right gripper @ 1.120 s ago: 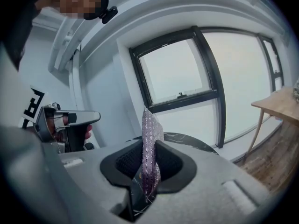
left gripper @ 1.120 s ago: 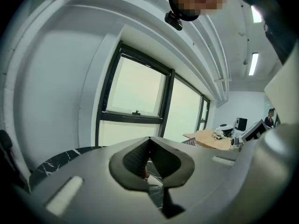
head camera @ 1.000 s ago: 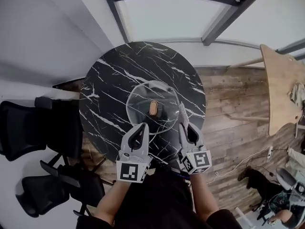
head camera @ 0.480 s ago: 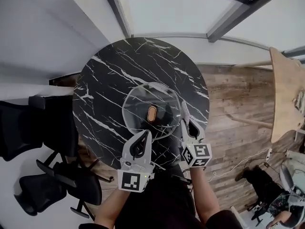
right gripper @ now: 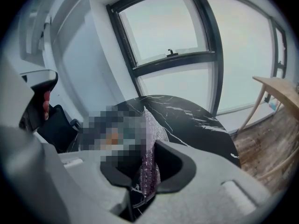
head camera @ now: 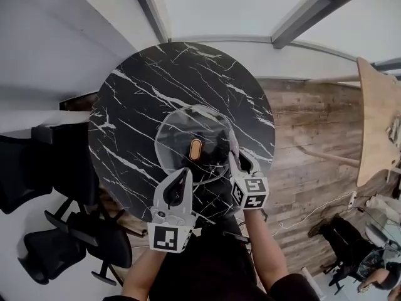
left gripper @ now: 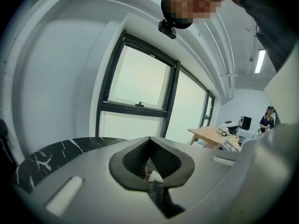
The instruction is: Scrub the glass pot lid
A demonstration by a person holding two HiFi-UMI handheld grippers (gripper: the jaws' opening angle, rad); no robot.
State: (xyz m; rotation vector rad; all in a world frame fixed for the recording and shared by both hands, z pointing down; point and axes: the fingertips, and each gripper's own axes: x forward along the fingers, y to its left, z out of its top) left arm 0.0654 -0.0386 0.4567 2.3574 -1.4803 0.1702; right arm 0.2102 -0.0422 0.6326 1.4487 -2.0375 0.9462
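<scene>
A clear glass pot lid point(head camera: 182, 127) with an oblong orange handle point(head camera: 195, 148) lies flat on the round black marble table point(head camera: 138, 93). My right gripper point(head camera: 233, 148) reaches over the lid's right rim and is shut on a thin, silvery-pink scrubbing cloth point(right gripper: 148, 139), which stands up between its jaws point(right gripper: 147, 169). My left gripper point(head camera: 186, 172) sits at the lid's near edge with its jaws together. In the left gripper view, the left gripper point(left gripper: 150, 164) points up at the window and no lid shows between its jaws.
Black office chairs point(head camera: 37, 168) point(head camera: 69, 249) crowd the table's left side. A light wooden table point(head camera: 379, 118) stands at the far right on the plank floor point(head camera: 307, 143). Windows and a white wall lie beyond the marble table.
My right gripper has edged forward, toward the lid's right rim, with the cloth still in it. The left gripper holds its place at the near edge. The head view has shifted slightly.
</scene>
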